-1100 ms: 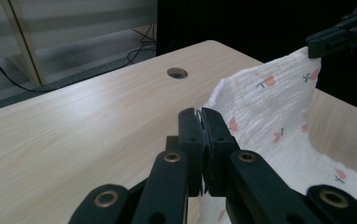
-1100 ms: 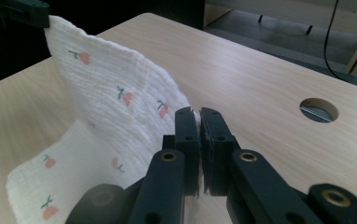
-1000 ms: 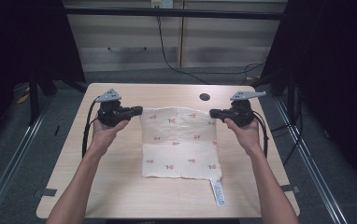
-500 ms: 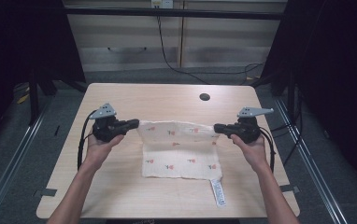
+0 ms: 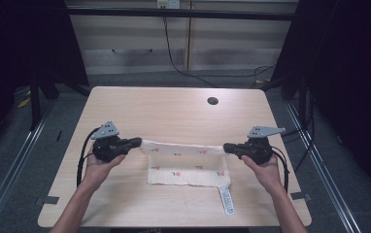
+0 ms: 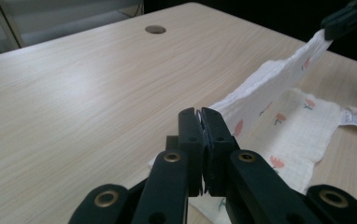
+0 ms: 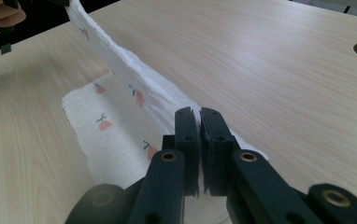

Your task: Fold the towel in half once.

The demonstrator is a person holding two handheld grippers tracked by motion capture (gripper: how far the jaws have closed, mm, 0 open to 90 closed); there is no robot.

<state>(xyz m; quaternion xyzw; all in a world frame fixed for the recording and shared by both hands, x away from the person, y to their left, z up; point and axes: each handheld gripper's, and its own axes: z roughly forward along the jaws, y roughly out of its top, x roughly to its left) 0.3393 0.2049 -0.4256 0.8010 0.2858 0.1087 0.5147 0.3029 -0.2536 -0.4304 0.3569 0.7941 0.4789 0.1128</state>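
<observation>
A white cloth [image 5: 186,162] with small red flowers lies near the front of the wooden table [image 5: 174,109]. Its far edge is lifted up and pulled straight between the two grippers. The rest of it lies flat on the table below that edge.

The left gripper [image 5: 136,141] pinches the far left corner of the cloth. In the left gripper view its black jaws are pressed close together, with a thin bit of white cloth [image 6: 265,84] squeezed between them. The corner itself is hidden inside the jaws. The person's left hand [image 5: 98,162] holds this gripper from below.

The right gripper [image 5: 227,147] pinches the far right corner. In the right gripper view its jaws are also pressed tight, and the cloth [image 7: 120,70] runs away from them in a long raised strip. The pinched bit is hard to see, because the jaws cover it. The right hand [image 5: 266,170] holds this gripper.

Each gripper view shows the other gripper at a top corner, but it is cut off by the edge, so little of it can be made out.

A white tag [image 5: 226,199] sticks out from the near right corner of the cloth and lies flat on the table. The words on it are too small to read.

A round dark hole [image 5: 212,101] sits in the far part of the table, well apart from the cloth. The sides of the room are very dark, and what is there cannot be made out.
</observation>
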